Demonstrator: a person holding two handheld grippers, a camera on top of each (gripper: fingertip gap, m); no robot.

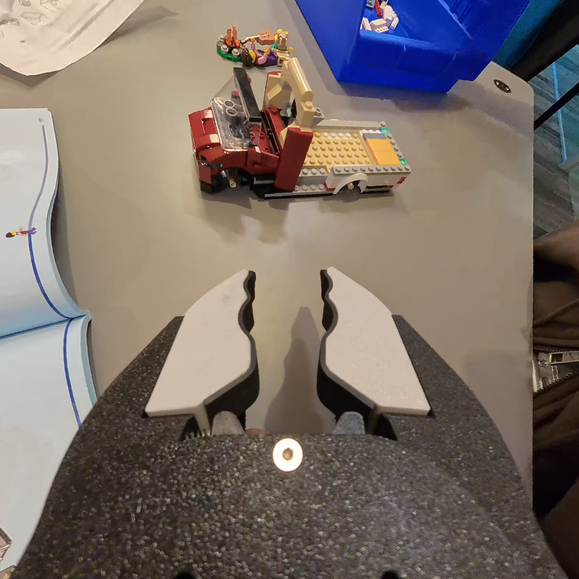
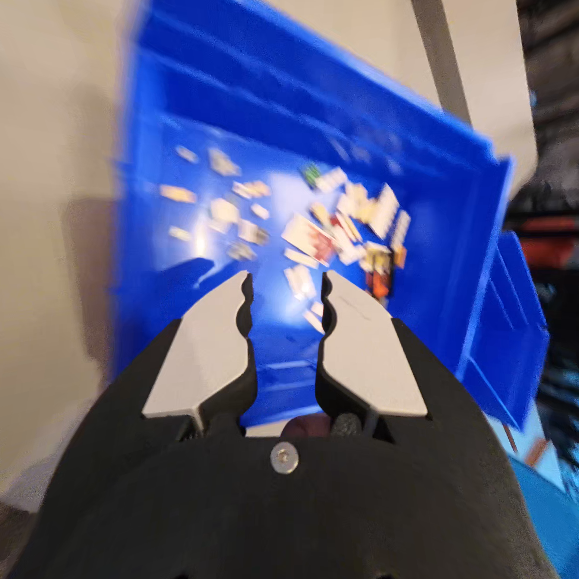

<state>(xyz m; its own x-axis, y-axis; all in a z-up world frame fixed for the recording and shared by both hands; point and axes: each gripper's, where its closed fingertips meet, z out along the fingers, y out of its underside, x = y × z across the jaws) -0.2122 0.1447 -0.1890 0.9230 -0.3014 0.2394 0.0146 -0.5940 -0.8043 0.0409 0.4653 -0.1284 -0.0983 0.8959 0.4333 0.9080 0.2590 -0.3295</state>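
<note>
My left gripper [image 1: 287,274] is open and empty, hovering over the bare grey table [image 1: 141,194]. Ahead of it stands a partly built brick vehicle [image 1: 294,147] with a dark red cab and a tan studded bed. My right gripper [image 2: 286,277] is open and empty above the inside of a blue bin [image 2: 313,131]. Several loose small bricks [image 2: 313,225], mostly white and tan, lie on the bin floor. The right wrist view is blurred by motion. One pale brick [image 2: 300,282] lies below the gap between the fingers, not touched.
A small brick scene with figures [image 1: 255,47] sits behind the vehicle. The blue bin [image 1: 407,47] stands at the far right of the table. An open instruction booklet [image 1: 28,250] lies at the left, paper sheets [image 1: 53,28] at the far left. The table edge [image 1: 532,250] runs along the right.
</note>
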